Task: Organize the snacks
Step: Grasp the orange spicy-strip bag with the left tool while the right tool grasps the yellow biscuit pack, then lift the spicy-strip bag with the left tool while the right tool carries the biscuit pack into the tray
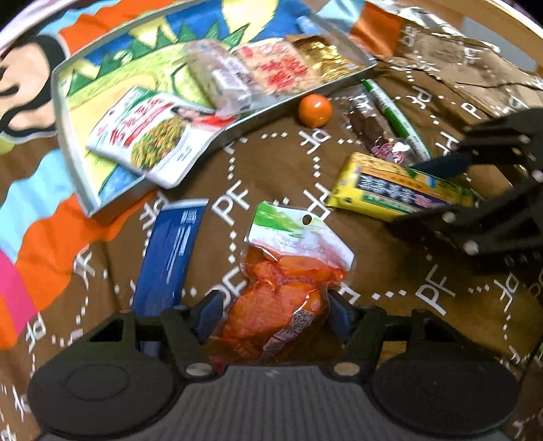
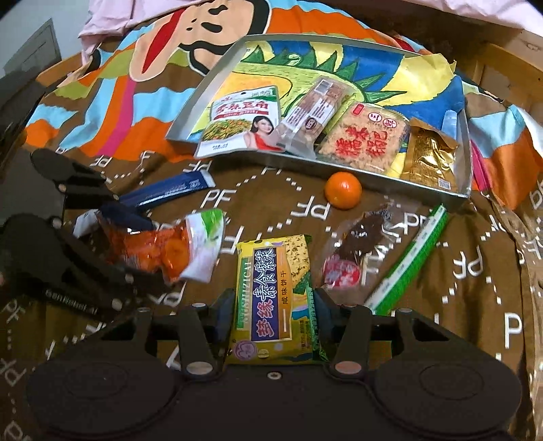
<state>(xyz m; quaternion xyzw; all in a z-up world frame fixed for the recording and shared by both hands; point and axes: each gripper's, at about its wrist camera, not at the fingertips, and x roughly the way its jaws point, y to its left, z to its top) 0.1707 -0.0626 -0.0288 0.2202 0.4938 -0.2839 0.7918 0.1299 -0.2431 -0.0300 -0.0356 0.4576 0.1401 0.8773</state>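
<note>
Now we hold two snacks ready for the tray (image 2: pixel 190 117): our left tongs (image 1: pixel 271 305) clamp the orange pouch (image 1: pixel 271 305) and our right tongs (image 2: pixel 275 305) pinch the yellow cracker pack (image 2: pixel 275 291), both just above the bedspread (image 2: pixel 475 271) near the tray's front edge.

A brown bedspread (image 2: pixel 424 271) printed with white letters and a bright cartoon face covers what seems a bed. Pale wooden frame (image 2: pixel 502 71) shows at upper right, pink cloth (image 2: pixel 112 20) bunched behind, grey wall (image 2: pixel 20 30) at left.
</note>
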